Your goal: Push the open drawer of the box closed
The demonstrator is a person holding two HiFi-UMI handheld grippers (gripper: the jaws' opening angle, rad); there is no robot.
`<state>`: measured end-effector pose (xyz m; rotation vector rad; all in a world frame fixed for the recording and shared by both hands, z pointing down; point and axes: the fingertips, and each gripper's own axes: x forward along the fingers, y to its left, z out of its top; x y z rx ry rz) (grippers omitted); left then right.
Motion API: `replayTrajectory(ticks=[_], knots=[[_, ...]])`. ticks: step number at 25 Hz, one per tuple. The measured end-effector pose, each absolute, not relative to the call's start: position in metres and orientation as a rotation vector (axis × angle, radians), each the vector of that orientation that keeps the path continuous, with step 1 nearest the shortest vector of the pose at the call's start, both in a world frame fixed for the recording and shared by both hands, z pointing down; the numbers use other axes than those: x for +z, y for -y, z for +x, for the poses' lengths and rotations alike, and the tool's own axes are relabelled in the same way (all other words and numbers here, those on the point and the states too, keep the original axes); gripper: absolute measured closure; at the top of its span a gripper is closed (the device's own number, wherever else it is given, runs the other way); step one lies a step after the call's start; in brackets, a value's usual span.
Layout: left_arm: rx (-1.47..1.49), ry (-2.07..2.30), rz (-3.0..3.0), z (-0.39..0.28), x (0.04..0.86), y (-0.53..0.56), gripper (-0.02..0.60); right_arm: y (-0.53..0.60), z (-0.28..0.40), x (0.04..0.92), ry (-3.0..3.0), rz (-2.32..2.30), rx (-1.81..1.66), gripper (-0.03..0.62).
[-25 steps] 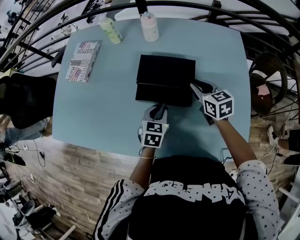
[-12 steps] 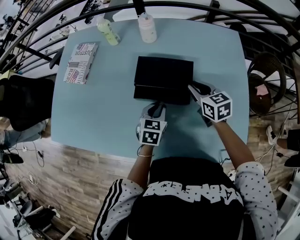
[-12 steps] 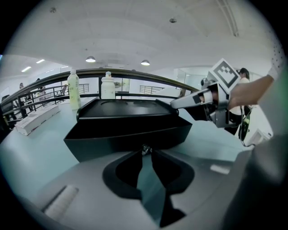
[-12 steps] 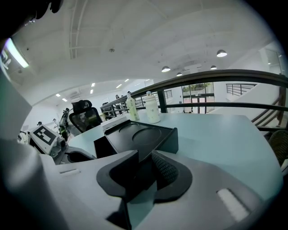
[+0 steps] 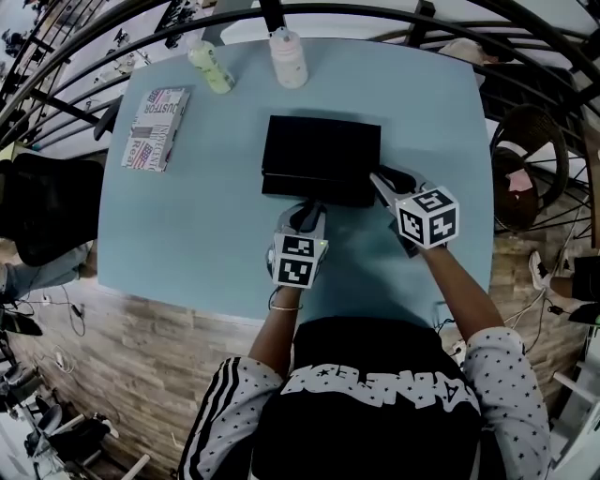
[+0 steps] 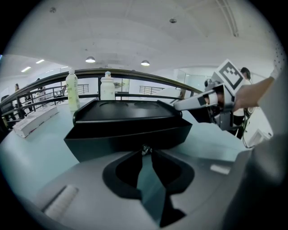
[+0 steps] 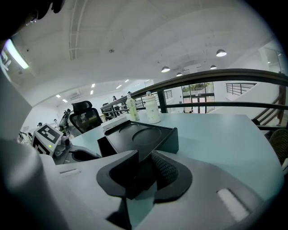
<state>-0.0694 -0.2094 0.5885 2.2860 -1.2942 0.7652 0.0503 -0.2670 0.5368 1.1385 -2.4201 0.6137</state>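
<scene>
The black box (image 5: 322,150) lies at the middle of the pale blue table (image 5: 206,225). Its drawer (image 5: 317,192) sticks out a little toward me. My left gripper (image 5: 313,208) is shut, its tips against the drawer front (image 6: 128,137) at a small metal knob (image 6: 143,148). My right gripper (image 5: 378,179) is shut too and rests at the box's near right corner. In the right gripper view the box (image 7: 144,139) fills the space just above the closed fingers (image 7: 165,171). From the left gripper view, the right gripper (image 6: 198,104) shows at the box's right.
A green bottle (image 5: 208,66) and a white bottle (image 5: 288,58) stand at the table's far edge. A printed packet (image 5: 153,127) lies far left. A black chair (image 5: 47,202) sits off the left edge, and a curved railing (image 5: 375,14) runs behind.
The drawer has slid further into the box as my left gripper moved forward against it. My right gripper has stayed at the box's right corner.
</scene>
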Motion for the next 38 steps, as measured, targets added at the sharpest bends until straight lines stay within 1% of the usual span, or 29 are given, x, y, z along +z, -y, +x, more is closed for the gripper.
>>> replayTrajectory(ticks=[38], knots=[[0.730, 1.300, 2.278, -0.063, 0.586, 0.241, 0.581, 0.267, 0.052, 0.535, 2.428, 1.125, 0.623, 0.517]])
